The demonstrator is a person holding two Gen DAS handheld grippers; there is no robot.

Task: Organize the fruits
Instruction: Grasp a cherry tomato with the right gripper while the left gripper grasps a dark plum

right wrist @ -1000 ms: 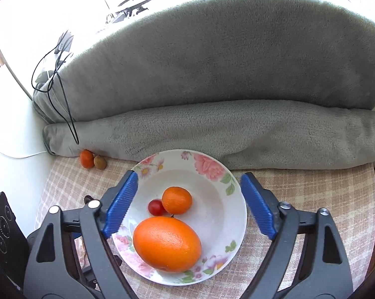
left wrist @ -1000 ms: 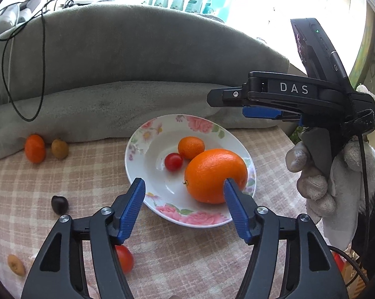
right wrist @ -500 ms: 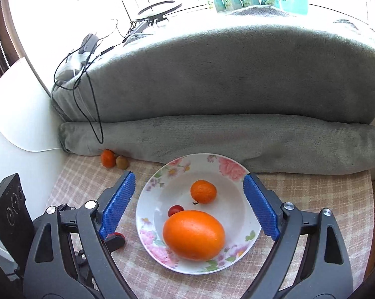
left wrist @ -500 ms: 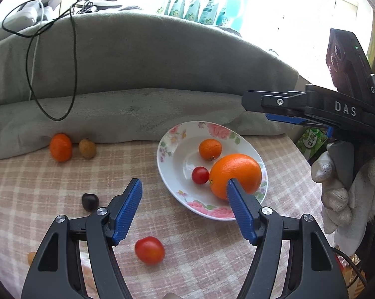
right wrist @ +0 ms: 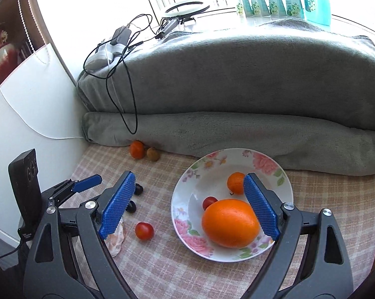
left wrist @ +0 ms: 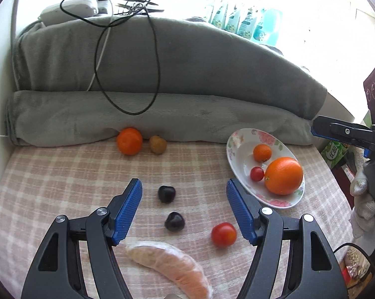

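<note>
Orange (left wrist: 283,175) on floral plate (left wrist: 237,164) (tablecloth checked)

My left camera looks forward and down between my left gripper's (left wrist: 183,208) open fingers, close over the checked tablecloth (left wrist: 62,174), facing the grey blanket (left wrist: 187,74). My right camera looks the same way from further right, close above the flowered plate (right wrist: 284,174) between my right gripper's (right wrist: 187,204) open fingers. Both share the plate, the big orange (left wrist: 283,175), the loose tomato (right wrist: 144,230) and the blanket, and each catches the other gripper at its edge.
</note>
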